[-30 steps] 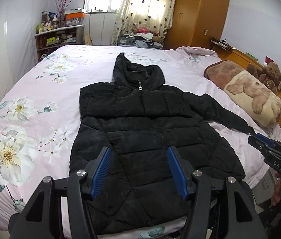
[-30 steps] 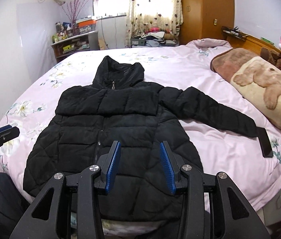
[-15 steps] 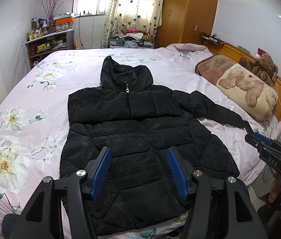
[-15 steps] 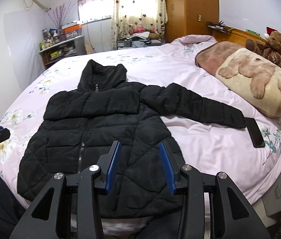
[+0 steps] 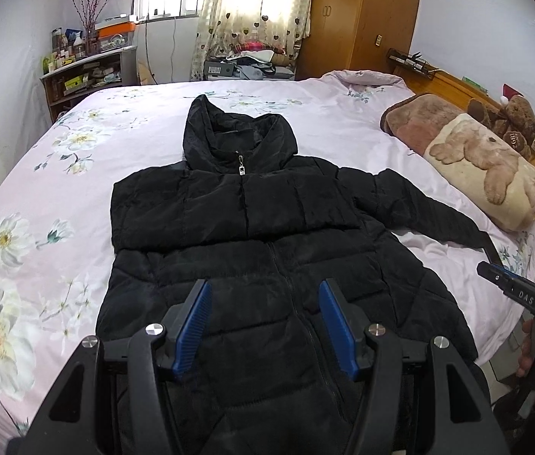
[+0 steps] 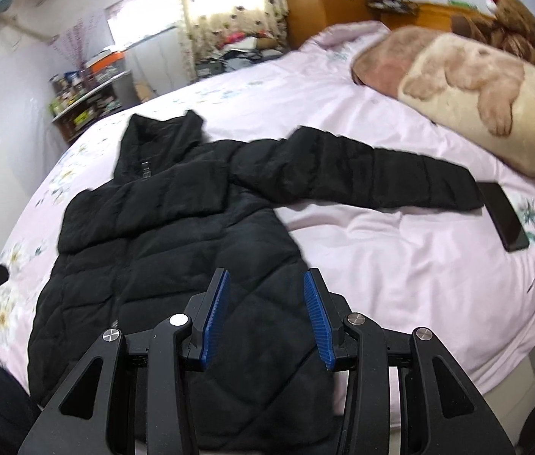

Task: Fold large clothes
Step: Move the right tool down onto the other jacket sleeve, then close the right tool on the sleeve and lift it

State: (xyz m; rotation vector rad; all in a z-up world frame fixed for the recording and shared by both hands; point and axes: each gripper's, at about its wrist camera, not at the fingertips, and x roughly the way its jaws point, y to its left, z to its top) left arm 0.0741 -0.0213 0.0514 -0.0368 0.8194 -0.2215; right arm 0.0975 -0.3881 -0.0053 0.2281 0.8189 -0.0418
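Observation:
A black hooded puffer jacket (image 5: 252,235) lies flat, front up and zipped, on the bed, hood toward the far side. Its right sleeve (image 6: 362,170) stretches out toward the pillows; the left sleeve is not seen spread out. My left gripper (image 5: 265,295) is open and empty above the jacket's hem. My right gripper (image 6: 265,284) is open and empty above the hem's right part. The right gripper also shows at the right edge of the left wrist view (image 5: 517,292). The jacket fills the middle of the right wrist view (image 6: 176,235).
The bed has a pink floral sheet (image 5: 40,197). A black phone (image 6: 502,216) lies by the sleeve cuff. A bear-print pillow (image 5: 487,174) and a teddy bear (image 5: 513,117) lie at the right. A shelf (image 5: 85,76) and a wardrobe (image 5: 358,19) stand behind.
Both grippers have shifted: the left view now sits more square over the jacket's middle, and the right gripper has swung right toward the outstretched sleeve. The jacket has not moved.

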